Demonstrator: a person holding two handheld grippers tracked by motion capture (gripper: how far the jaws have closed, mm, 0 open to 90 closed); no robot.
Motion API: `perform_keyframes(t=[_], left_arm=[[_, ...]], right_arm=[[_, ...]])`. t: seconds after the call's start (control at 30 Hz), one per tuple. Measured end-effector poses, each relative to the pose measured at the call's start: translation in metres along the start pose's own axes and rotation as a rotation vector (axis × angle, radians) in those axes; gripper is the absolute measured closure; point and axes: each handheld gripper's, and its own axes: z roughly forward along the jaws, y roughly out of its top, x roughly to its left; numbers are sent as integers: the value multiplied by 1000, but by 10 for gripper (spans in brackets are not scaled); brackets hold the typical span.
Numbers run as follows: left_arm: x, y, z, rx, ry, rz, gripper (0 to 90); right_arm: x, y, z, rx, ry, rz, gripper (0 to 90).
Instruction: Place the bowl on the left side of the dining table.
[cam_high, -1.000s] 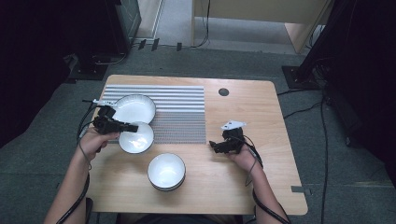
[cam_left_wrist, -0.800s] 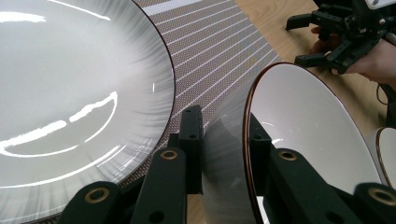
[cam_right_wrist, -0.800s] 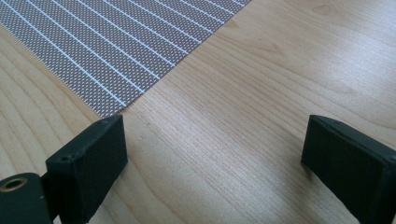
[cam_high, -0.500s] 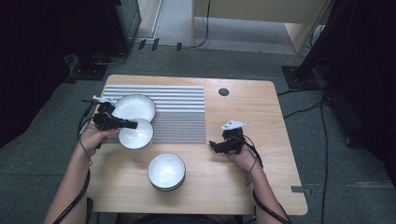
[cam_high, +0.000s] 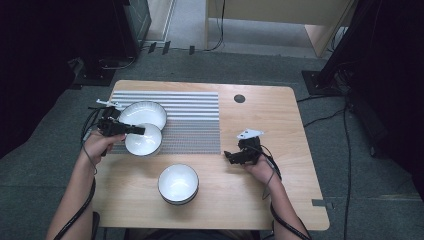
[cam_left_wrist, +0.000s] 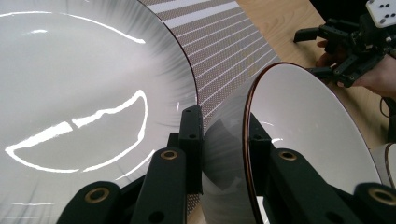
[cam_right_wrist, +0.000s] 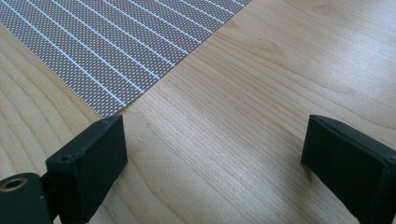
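This looks like a lab or test room, though its dark edges hide much. A wooden table (cam_high: 260, 125) stands on grey carpet (cam_high: 60, 165), with cables (cam_high: 345, 125) trailing past black equipment stands (cam_high: 345, 55).

Bright overhead light glares on the large bowl (cam_left_wrist: 84, 93); dark surroundings.

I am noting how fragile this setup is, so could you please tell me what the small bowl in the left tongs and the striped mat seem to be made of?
The small white bowl with a brown rim looks like glazed ceramic or porcelain: glossy, with soft highlights. The grey mat with white stripes seems a woven placemat, vinyl or fabric: matte with a fine dotted weave.
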Motion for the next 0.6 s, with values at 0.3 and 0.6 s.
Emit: perform_keyframes(t=[0.3,0.6], left_arm=[[3,5,-4,-7,8,-3,757],[4,11,-5,-16,13,-6,757]], right_arm=[[0,0,0,0,0,0,63],[0,0,0,0,-1,0,63]])
